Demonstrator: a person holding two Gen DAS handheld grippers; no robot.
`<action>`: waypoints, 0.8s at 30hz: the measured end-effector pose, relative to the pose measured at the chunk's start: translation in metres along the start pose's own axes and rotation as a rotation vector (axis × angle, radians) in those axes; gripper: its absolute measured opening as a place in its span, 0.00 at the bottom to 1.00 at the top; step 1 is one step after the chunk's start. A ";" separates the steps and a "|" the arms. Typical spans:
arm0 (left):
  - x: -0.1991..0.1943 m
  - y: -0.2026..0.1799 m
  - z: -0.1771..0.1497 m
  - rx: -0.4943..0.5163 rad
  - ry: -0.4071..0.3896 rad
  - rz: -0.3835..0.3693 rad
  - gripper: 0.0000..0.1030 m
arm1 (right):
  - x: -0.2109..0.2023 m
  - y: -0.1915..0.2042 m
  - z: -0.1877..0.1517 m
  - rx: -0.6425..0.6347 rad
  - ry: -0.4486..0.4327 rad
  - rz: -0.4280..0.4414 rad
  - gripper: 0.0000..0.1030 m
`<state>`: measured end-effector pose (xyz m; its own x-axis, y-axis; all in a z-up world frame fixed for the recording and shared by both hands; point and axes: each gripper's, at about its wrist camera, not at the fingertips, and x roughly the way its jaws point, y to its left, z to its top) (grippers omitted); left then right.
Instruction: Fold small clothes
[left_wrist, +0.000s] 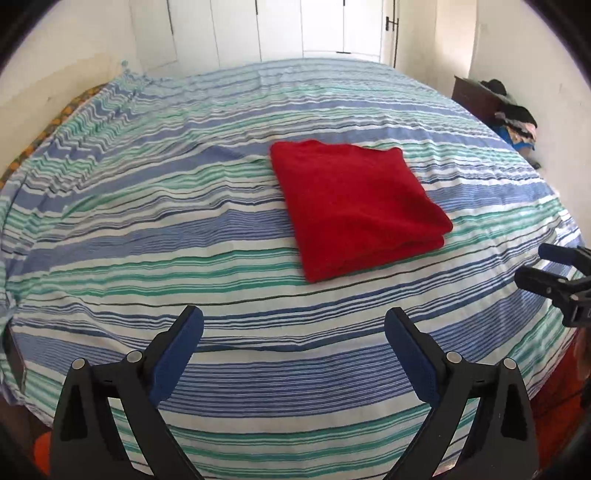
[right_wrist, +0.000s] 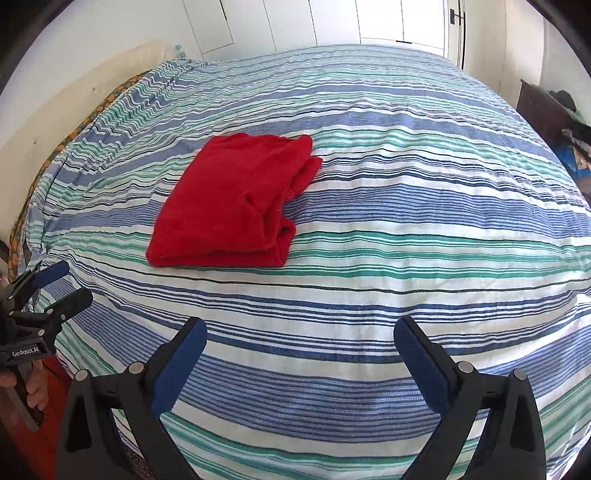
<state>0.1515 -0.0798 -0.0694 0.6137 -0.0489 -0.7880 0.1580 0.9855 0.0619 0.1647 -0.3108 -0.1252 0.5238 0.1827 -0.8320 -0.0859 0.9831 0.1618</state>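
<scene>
A red garment (left_wrist: 351, 206) (right_wrist: 236, 206) lies folded into a thick rectangle on the striped bed sheet (left_wrist: 147, 221) (right_wrist: 406, 221), near the middle of the bed. My left gripper (left_wrist: 293, 314) hangs over the sheet in front of the garment, open and apart from it, with nothing between its blue pads. My right gripper (right_wrist: 300, 325) stands the same way, open and empty, with the garment ahead to its left. Each gripper shows at the edge of the other's view: the right gripper (left_wrist: 533, 263) and the left gripper (right_wrist: 73, 283), both with jaws apart.
White wardrobe doors (left_wrist: 280, 29) stand behind the bed. A dark cabinet with a pile of clothes (left_wrist: 513, 118) (right_wrist: 569, 140) sits at the right wall. A wall runs along the bed's left side, where an orange patterned mattress edge (left_wrist: 55, 122) shows. A hand (right_wrist: 37, 391) holds the left gripper.
</scene>
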 end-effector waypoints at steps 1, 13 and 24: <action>-0.006 0.001 -0.001 -0.015 -0.007 0.021 0.96 | -0.010 0.006 -0.002 -0.004 -0.017 -0.007 0.98; -0.061 0.033 -0.006 -0.186 -0.064 0.223 0.96 | -0.072 0.068 -0.026 -0.100 -0.056 -0.074 0.99; -0.074 0.015 -0.009 -0.047 0.041 0.147 0.96 | -0.103 0.110 -0.024 -0.196 -0.064 -0.064 0.99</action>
<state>0.1013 -0.0600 -0.0157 0.5950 0.1027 -0.7972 0.0318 0.9880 0.1510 0.0810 -0.2211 -0.0345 0.5859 0.1243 -0.8008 -0.2101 0.9777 -0.0020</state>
